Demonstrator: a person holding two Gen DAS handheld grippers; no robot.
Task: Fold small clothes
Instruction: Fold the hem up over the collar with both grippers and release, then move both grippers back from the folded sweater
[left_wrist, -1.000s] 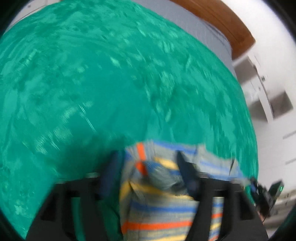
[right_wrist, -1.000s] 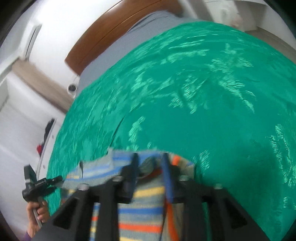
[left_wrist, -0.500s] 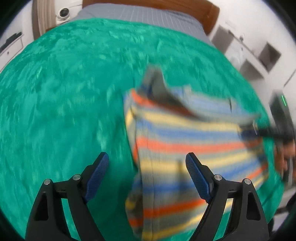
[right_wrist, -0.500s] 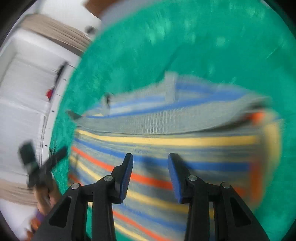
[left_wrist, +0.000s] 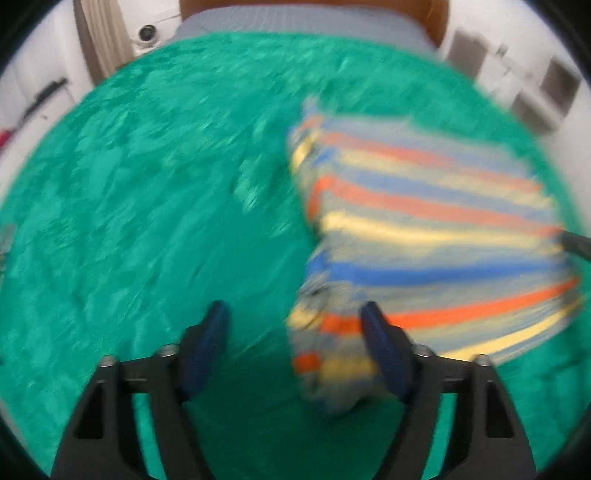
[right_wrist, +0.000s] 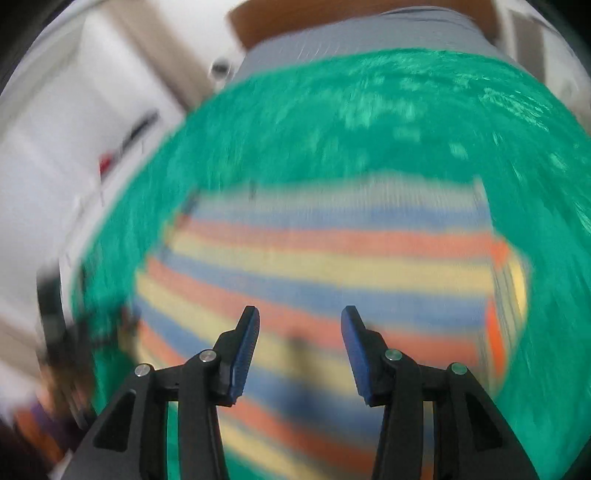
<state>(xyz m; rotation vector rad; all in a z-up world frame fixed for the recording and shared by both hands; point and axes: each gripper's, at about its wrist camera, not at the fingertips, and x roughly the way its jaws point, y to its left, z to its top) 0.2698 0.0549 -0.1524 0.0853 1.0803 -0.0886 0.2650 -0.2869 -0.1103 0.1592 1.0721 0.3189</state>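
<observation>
Green bedspread (left_wrist: 147, 206) with a shiny leaf-like pattern covered nearly the whole bed and filled most of both views. At its far end a strip of grey sheet (left_wrist: 303, 20) showed, and behind that a brown wooden headboard (right_wrist: 280, 18) against white walls. On the bedspread lay the striped garment (left_wrist: 424, 236), a small knitted piece with orange, yellow, blue and grey stripes, spread rather flat; both pictures were blurred, so its exact shape and its folds could not be told. In the left wrist view it lay to the right of the middle, and its near left corner reached down between the fingers of the left gripper (left_wrist: 295, 350). Those fingers were wide apart and gripped nothing. In the right wrist view the right gripper (right_wrist: 300, 350) hung over the near part of the garment, its blue-padded fingers (right_wrist: 245, 350) also apart and holding nothing.
</observation>
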